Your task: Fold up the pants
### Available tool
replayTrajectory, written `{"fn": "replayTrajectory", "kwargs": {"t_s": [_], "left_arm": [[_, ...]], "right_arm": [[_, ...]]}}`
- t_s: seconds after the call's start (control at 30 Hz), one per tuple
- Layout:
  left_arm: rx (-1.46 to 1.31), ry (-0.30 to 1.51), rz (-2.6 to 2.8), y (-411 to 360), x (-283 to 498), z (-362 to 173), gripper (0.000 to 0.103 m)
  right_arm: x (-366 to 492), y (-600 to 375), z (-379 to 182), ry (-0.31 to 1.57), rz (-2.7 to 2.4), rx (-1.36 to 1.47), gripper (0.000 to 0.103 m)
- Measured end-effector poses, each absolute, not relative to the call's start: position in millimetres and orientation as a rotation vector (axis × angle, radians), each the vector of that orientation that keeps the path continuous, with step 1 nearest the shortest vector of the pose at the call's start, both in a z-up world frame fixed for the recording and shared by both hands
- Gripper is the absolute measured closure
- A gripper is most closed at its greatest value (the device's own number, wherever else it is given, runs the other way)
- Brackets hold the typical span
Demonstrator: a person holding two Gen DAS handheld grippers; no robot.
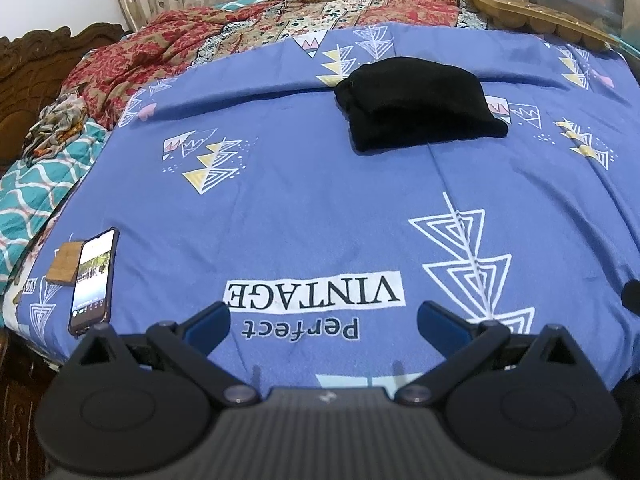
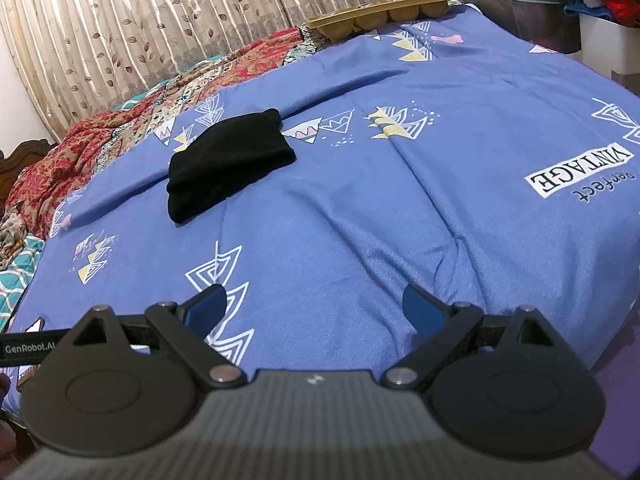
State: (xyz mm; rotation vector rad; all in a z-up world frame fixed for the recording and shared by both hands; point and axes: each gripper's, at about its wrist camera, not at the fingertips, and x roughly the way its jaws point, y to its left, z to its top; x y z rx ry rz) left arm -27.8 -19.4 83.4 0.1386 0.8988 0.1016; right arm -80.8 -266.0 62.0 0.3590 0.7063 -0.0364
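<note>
Black pants (image 1: pixel 416 106) lie folded into a small thick bundle on the blue bedsheet (image 1: pixel 304 200), in the far middle part of the bed. Nothing touches them. Both grippers are well apart from the bundle, near the front edge of the bed.

The left gripper (image 1: pixel 323 322) hangs over the printed words "Perfect VINTAGE" with its blue-padded fingers (image 1: pixel 210 320) spread wide — they hold nothing. The right gripper (image 2: pixel 314 310) is also spread wide and empty, above a white triangle pattern on the sheet.

On the left side of the sheet, near the edge, a phone (image 1: pixel 94 280) lies with its screen lit, and a small wooden block (image 1: pixel 64 266) lies just beside it, touching or almost touching. Behind the blue sheet a red flowered blanket (image 1: pixel 132 56) is crumpled, and a teal patterned cloth (image 1: pixel 32 196) lies at the left. A brown tray (image 2: pixel 380 10) with round hollows rests at the far corner — behind it a leaf-patterned curtain (image 2: pixel 160 20) hangs.
</note>
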Motion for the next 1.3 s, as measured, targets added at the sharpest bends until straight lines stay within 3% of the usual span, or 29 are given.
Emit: {"fn": "replayTrajectory", "kwargs": {"t_s": [1.3], "left_arm": [[0.162, 0.929, 0.102, -23.2, -28.0, 79.9, 0.0]], "right_arm": [[-79.9, -262.6, 62.9, 0.702, -0.023, 0.348, 0.007]]}}
